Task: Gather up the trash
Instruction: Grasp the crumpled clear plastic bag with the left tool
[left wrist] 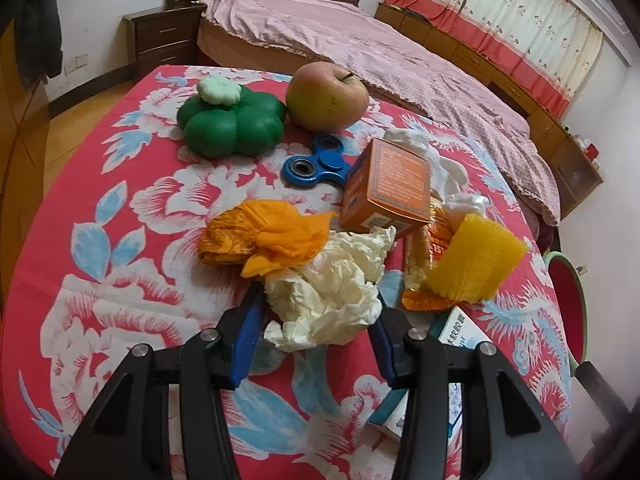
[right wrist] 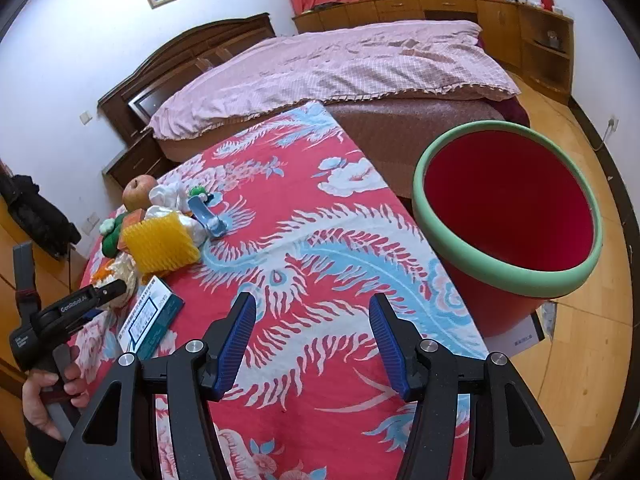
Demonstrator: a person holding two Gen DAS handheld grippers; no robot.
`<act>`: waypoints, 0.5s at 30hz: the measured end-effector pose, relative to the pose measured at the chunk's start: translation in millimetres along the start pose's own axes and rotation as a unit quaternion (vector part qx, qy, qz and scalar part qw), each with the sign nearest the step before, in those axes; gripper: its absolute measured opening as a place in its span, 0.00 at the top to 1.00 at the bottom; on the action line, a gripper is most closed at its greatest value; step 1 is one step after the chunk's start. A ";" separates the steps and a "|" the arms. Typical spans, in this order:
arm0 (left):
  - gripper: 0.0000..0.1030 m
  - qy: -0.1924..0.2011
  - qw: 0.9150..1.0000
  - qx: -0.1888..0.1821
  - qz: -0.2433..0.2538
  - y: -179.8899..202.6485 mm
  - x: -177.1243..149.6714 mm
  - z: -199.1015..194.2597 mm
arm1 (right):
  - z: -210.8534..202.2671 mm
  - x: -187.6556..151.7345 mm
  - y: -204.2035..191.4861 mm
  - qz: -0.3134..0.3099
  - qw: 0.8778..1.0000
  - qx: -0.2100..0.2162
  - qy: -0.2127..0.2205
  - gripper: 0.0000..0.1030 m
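Left hand-held gripper (left wrist: 320, 312) is straddling the crumpled white tissue (left wrist: 328, 292), jaws apart on either side, not visibly pinching it. Tissue is lying straight ahead on the bench (left wrist: 120, 240). Right hand-held gripper (right wrist: 312, 340) is hanging open, empty, nearer the red bin (right wrist: 508, 216).

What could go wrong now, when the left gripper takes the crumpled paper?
1. The orange wrapper lies on the crumpled cream paper that sits between the left gripper pads, so it may come along or drop.
2. The red bin stands beyond the table edge; loose paper could fall on the way there.
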State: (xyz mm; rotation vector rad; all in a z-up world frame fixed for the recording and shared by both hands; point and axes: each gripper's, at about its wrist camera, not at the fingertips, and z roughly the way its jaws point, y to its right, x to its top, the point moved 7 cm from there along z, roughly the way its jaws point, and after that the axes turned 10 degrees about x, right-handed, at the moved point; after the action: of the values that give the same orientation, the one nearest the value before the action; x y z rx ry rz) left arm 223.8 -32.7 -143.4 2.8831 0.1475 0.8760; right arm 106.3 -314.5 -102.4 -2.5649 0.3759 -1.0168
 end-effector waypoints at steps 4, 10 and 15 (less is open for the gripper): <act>0.70 0.007 1.000 -0.017 0.001 1.8 -1.5 -4.4 | 2.0 -1.4 -4.6 -0.005 1.000 0.004 -0.004 0.41; 0.72 0.020 0.999 -0.033 -0.002 1.2 -3.1 -21.1 | 1.2 -1.3 -13.5 -0.014 1.000 0.010 -0.004 0.41; 0.72 0.036 0.999 -0.041 0.001 -1.4 -4.2 -42.2 | 2.1 -3.7 -27.7 -0.025 0.999 0.018 -0.008 0.41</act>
State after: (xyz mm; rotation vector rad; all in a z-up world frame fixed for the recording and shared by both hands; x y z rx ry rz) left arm 196.6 -28.1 -111.1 2.7776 0.1126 0.9624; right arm 108.3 -287.7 -94.4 -2.5600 0.2869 -1.0103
